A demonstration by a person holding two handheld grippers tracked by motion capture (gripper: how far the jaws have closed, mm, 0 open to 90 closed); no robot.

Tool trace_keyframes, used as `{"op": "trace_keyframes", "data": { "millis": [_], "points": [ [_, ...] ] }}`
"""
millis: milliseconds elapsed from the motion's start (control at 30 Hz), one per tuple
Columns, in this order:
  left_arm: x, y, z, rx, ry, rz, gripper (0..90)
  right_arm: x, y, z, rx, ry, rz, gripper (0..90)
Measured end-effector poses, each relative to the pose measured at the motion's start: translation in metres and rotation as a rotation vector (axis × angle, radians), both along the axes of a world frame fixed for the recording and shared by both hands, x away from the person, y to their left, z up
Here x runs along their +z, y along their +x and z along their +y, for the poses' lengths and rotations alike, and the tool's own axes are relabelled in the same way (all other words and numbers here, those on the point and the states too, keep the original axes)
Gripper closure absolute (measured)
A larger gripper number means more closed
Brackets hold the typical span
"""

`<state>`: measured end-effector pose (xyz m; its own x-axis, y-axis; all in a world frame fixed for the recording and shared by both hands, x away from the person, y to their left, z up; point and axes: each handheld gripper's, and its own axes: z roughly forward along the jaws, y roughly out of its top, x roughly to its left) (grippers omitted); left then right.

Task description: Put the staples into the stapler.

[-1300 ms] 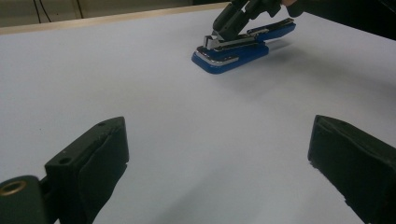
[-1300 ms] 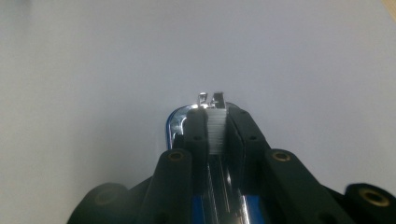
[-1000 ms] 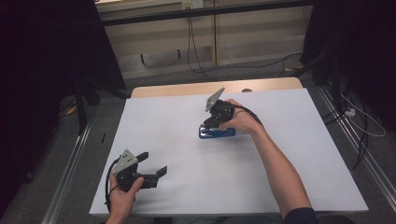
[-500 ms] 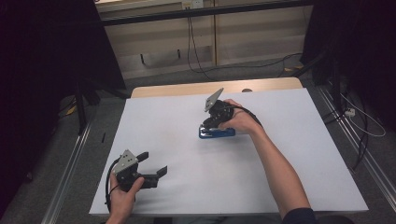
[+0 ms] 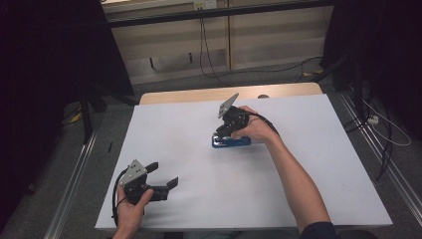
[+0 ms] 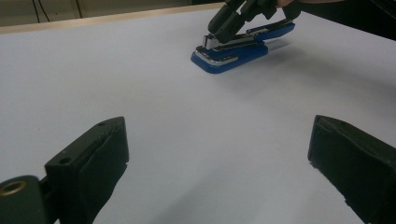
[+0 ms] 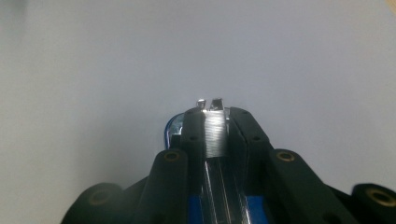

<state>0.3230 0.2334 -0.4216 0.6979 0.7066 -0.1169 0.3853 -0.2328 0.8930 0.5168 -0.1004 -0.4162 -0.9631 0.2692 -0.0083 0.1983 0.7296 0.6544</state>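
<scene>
White paper covers the big table [image 5: 298, 199], and a strip of light wood shows along its far edge. Dark curtains hang at both sides of the room, and wires run over the grey floor behind the table. On the near left side of the table, the person's left hand [image 5: 130, 211] holds the left gripper [image 5: 164, 177] low over the paper. Its two black jaws stand wide apart, with nothing but bare white paper between them, as the left gripper view shows clearly. Near the middle of the table lies the flat blue stapler with a shiny silver metal top [image 5: 231, 141]. It rests flat on the paper, well apart from the left gripper. Over it comes the right gripper [image 5: 223, 133], held by the person's right hand [image 5: 259, 130], and it points down at the end of the stapler. In the right gripper view, its black jaws sit close on both sides of the silver metal top, with the pads against it. These jaws have just been opening a little, with the stapler between them.
</scene>
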Motion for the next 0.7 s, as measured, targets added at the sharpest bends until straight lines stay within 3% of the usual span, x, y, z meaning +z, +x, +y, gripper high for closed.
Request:
{"op": "trace_keyframes", "data": {
  "millis": [300, 433, 700],
  "points": [
    [-0.0001, 0.0002, -0.0001, 0.001, 0.000, 0.002, 5.2, -0.0006, -0.0006, -0.0015, -0.028, 0.016, 0.022, 67.2],
    [-0.0001, 0.0001, 0.0008, 0.006, -0.003, -0.002, 5.2, -0.0005, -0.0010, -0.0032, -0.069, 0.018, 0.033, 63.4],
    [0.0004, 0.0001, 0.0013, 0.008, 0.000, 0.001, 5.2, -0.0002, -0.0032, -0.0100, -0.177, 0.060, 0.061, 42.3]
  ]
}}
